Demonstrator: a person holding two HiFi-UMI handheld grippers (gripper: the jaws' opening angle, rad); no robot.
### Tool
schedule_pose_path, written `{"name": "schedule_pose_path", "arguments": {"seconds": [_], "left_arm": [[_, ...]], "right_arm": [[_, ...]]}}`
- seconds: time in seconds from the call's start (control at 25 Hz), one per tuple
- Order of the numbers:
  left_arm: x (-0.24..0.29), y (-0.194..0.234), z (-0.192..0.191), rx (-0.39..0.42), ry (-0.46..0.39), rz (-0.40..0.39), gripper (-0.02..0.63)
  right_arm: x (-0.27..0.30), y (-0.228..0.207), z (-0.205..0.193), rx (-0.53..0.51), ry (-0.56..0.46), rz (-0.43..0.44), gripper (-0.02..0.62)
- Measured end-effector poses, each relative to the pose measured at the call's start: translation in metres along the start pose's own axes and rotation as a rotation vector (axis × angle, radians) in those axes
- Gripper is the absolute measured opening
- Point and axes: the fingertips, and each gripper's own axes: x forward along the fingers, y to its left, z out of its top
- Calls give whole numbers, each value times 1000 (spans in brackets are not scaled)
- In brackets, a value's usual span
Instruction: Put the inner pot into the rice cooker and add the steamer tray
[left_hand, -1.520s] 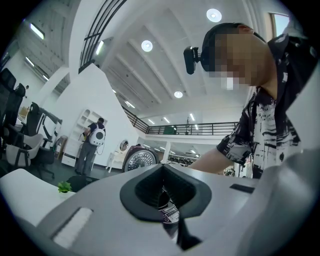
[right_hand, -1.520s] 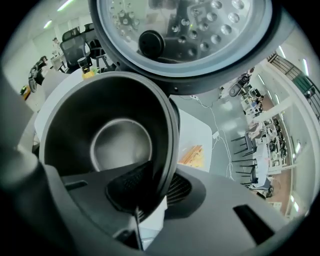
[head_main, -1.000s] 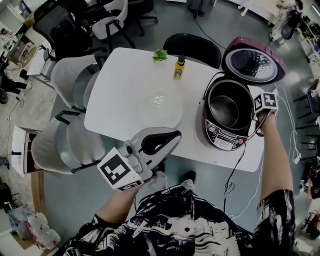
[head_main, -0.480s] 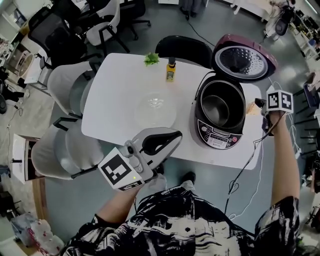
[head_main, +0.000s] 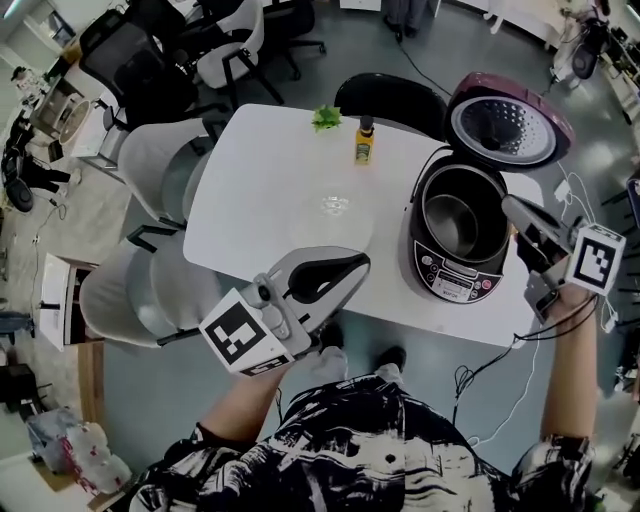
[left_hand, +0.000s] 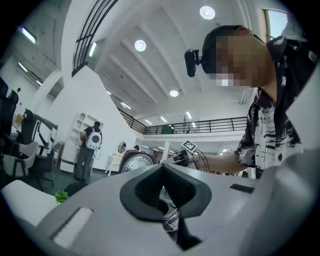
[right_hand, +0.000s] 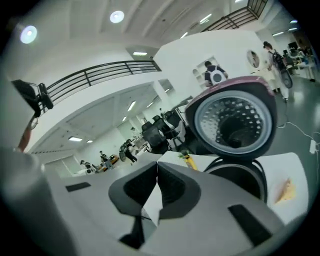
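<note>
Table (head_main: 255, 190): white; the rice cooker (head_main: 452, 272) stands at its right end.
Left gripper (head_main: 352, 266): left of the rice cooker, over the table's near edge; jaws together, nothing between them.
Steamer tray (head_main: 333, 218): clear, lying on the table left of the rice cooker, apart from it.
Bottle (head_main: 364, 142): yellow, upright, left of the rice cooker at the table's far side.
Inner pot (head_main: 452, 215): seated inside the rice cooker.
Lid (head_main: 508, 122): up, behind the rice cooker's opening.
Right gripper (head_main: 512, 207): at the rice cooker's right rim; jaws pressed together, empty.
</note>
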Motion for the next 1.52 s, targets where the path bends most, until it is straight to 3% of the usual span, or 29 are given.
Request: {"name": "schedule_pose_path", "arguments": {"seconds": [0.16, 0.24, 0.32, 0.44, 0.6, 0.68, 0.84, 1.16, 1.44, 1.52], "left_arm": [[-20, 11, 13, 21, -8, 73, 5], [-36, 22, 9, 32, -8, 116, 5], [-54, 32, 7, 40, -8, 157, 5], [-79, 42, 10, 37, -15, 215, 5], [-106, 52, 6, 26, -20, 247, 5], [-115, 56, 2, 21, -29, 254, 5], [-134, 70, -8, -10, -38, 282, 5], [-168, 95, -25, -64, -36, 339, 5], [-182, 109, -36, -88, -22, 362, 5], [-184, 112, -37, -88, -19, 364, 5]], "right_arm": [[61, 45, 0, -126, 61, 67, 2], [111, 55, -20, -99, 94, 116, 2], [163, 53, -47, -48, 142, 111, 2], [231, 31, -81, -80, 239, 12, 2], [290, -27, -126, -163, 356, -198, 11], [307, -58, -149, -156, 413, -270, 125], [332, -108, -184, -129, 532, -373, 229], [351, -164, -216, -162, 710, -504, 218], [364, -185, -238, -197, 787, -534, 162], [364, -191, -238, -228, 801, -553, 102]]}}
